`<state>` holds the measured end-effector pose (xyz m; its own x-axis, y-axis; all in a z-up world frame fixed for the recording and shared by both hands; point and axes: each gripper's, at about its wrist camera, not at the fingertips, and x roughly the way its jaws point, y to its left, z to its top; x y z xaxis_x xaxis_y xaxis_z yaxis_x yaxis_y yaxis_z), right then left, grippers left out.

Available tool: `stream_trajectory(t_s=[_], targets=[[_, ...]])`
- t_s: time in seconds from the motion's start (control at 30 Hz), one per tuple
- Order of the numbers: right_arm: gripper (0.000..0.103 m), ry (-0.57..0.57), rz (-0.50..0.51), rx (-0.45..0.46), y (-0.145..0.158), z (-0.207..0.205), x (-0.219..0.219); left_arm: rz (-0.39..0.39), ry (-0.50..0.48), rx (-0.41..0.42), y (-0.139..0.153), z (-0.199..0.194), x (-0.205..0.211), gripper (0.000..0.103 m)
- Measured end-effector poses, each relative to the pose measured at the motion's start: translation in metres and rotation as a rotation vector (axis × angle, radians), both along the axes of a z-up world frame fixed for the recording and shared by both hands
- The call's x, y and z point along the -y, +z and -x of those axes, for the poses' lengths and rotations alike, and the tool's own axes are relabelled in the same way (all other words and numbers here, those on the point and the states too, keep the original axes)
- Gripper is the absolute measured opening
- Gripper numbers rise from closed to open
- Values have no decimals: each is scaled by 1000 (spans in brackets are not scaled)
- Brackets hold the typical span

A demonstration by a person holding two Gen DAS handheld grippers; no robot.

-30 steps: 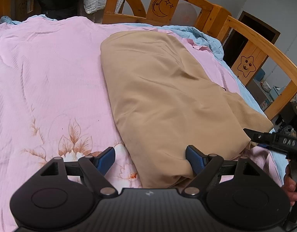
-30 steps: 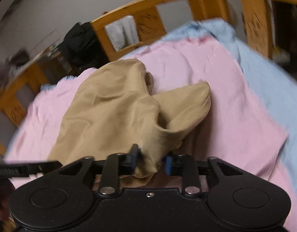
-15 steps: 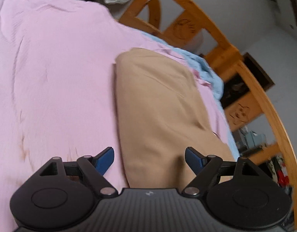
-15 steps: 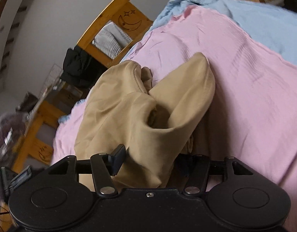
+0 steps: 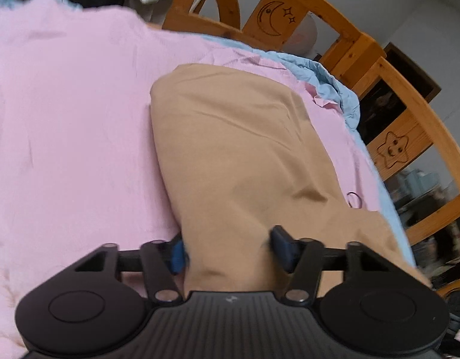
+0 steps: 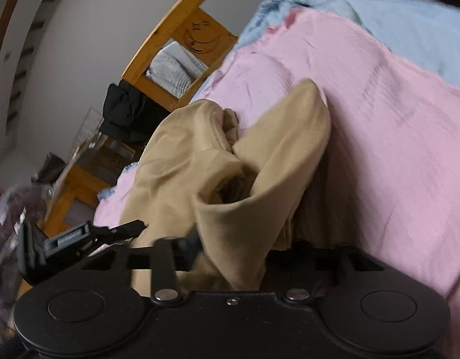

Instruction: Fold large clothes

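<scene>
while both tools close on it, tan garment (image 5: pixel 236 161) lies creased, bunched on pink sheet (image 5: pixel 68 137).

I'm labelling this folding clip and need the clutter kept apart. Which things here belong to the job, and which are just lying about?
Part of the job:
- tan garment
- left gripper, jaws closing, cloth between them
- right gripper, jaws closing, cloth between them

Just lying about:
- pink sheet, blue sheet
- wooden bed rail
- black clothing
- grey-white cloth
</scene>
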<state>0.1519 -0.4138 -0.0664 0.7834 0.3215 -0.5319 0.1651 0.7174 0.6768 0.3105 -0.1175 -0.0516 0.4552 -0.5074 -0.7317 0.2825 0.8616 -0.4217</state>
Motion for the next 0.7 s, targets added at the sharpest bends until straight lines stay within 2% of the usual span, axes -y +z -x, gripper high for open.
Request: stream_trajectory(t_s=[0.1,0.17,0.33,0.43,0.53,0.7], targets=[[18,13,89,31,11,3,-10,-41,-1,69,12,12,5,43],[15,15,149,53,19,6,-18,-57,-3,100,22,18,7,40],[13,73,343,148,46,13,-52,-126,-22,206,49,32,6,36],[13,119,432,210,61,14,-73,-126,-9,231,63,33,-5,35],[13,144,477,270,74,9,-91,-137,21,263,75,35,-23,34],[12,190,494,346,91,-16,-126,-133,106,305,89,31,-59,33]])
